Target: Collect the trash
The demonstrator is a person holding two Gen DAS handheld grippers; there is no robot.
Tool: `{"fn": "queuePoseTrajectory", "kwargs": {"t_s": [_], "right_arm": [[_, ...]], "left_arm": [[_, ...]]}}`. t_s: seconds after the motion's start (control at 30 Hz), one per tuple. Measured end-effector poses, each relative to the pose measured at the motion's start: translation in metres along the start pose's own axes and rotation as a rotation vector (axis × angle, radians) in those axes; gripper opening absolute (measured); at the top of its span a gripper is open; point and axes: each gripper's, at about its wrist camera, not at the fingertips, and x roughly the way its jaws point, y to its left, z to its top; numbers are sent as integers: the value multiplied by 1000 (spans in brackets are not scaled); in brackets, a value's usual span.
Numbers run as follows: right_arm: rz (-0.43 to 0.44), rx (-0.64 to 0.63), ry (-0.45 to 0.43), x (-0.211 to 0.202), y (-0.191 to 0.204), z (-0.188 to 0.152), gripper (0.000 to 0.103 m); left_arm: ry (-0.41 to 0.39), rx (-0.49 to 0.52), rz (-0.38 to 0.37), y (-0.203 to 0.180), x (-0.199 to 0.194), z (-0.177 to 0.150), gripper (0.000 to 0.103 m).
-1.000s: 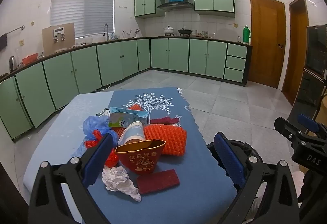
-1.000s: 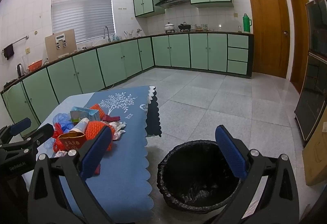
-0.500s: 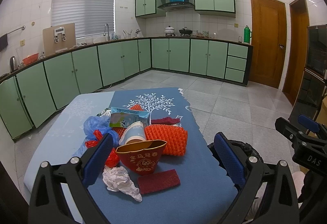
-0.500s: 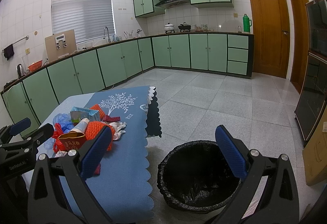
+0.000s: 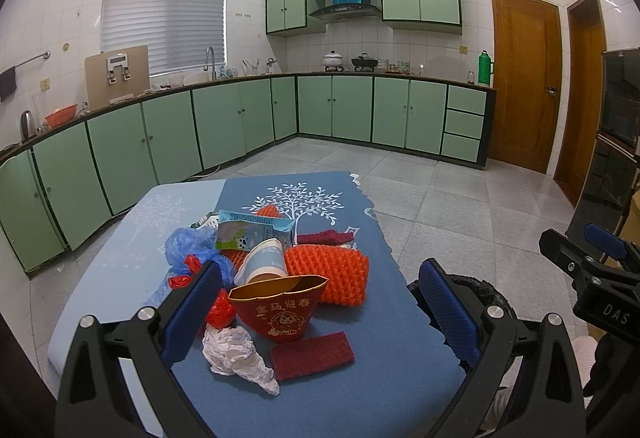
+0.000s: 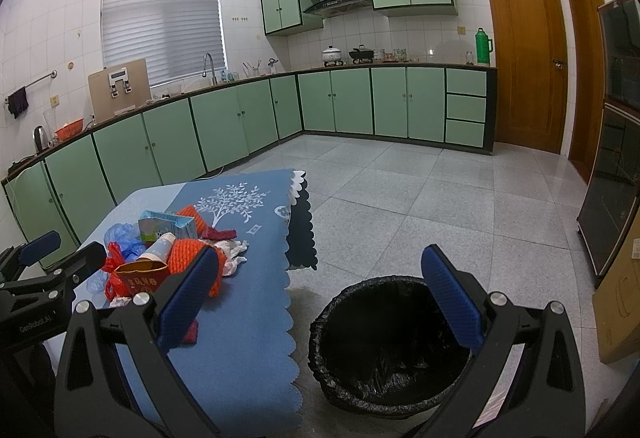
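blue fabric covers the counter [image 5: 360, 378] where a heap of trash waits: a red and gold paper pouch [image 5: 280, 308] with printed characters, an orange foam net sleeve [image 5: 332, 270], a crumpled white tissue [image 5: 236, 354], a dark red scouring pad [image 5: 312, 356], a pale blue paper cup [image 5: 264, 264], a teal drink carton [image 5: 248, 232] and a blue plastic bag [image 5: 192, 248]. the left hand-held gripper [image 5: 316, 312] hovers just short of the heap, its 2 blue pads spread wide and holding nothing. the right hand-held gripper [image 6: 316, 300] hangs above the floor [image 6: 440, 206], equally wide apart and empty, with the black-lined round trash bin [image 6: 384, 342] between its fingers.

judged from here, the pile is the risk: the pieces overlap, so closing on the pouch could drag the cup or tissue along and spill them off the scalloped counter edge. light paper may also slip out on the way to the bin.

the right wrist view shows the bin's whole mouth standing beside the counter; the left wrist view catches only a sliver of its rim [image 5: 484, 288]. the left view alone shows the tissue and pad clearly at the front.
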Motion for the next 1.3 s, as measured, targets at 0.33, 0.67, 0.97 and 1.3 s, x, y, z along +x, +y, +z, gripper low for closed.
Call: {"fn": "queuePoseTrajectory", "kwargs": {"t_s": [0.33, 0.67, 0.97, 1.3], "right_arm": [[0, 1, 0, 0, 2, 0, 98], [1, 4, 0, -3, 4, 4, 98], [2, 8, -2, -4, 0, 10, 98], [2, 9, -2, -4, 0, 10, 98]], "left_arm": [[0, 1, 0, 0, 0, 0, 97], [1, 1, 1, 1, -1, 1, 97], [1, 3, 2, 0, -1, 0, 97], [2, 1, 1, 1, -2, 0, 97]]}}
